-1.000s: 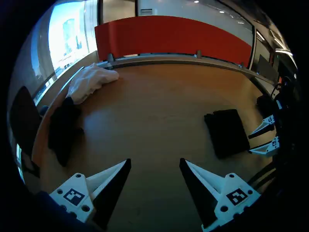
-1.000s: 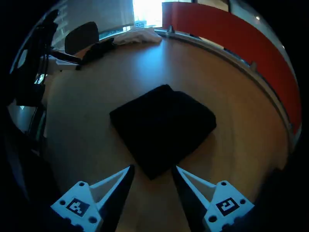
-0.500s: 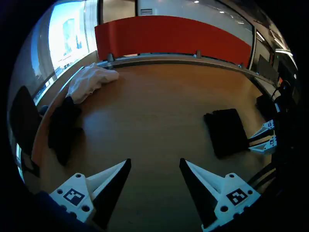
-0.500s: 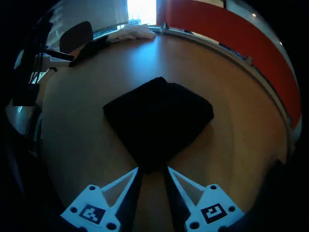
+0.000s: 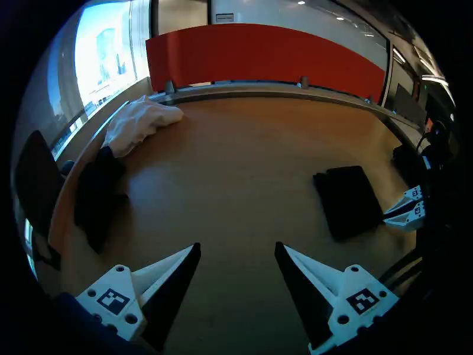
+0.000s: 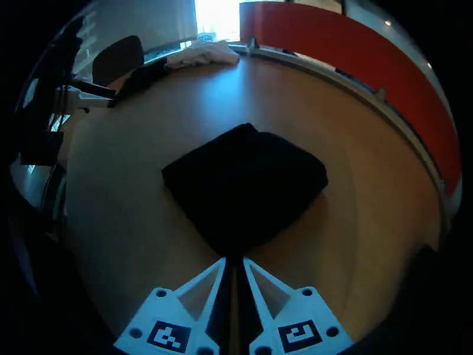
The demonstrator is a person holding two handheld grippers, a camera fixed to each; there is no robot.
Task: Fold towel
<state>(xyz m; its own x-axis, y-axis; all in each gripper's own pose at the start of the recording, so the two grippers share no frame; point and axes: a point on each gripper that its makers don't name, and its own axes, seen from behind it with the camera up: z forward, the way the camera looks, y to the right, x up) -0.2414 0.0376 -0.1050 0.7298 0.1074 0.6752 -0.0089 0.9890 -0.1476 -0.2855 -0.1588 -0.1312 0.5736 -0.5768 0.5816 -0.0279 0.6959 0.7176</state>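
The folded black cloth towel point(image 6: 248, 183) lay flat on the wooden surface point(image 6: 366, 195), its nearest corner pinched between the right tongs point(image 6: 235, 261), whose fingers stood almost together on it. The left tongs point(image 5: 236, 251) hung spread wide over bare wood, with the towel well off to their right.

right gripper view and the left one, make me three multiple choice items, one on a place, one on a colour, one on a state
1. The black towel lies:
A) at the right gripper's fingertips
B) on a shelf
C) on the floor

2. The bundled cloth at the table's far edge is:
A) green
B) white
C) yellow

3. The left gripper is:
A) shut
B) shut on cloth
C) open

A: the towel's near corner sits in the pinched tips.
B: the bundle is pale, beside the window.
C: bare table shows between its spread fingers.
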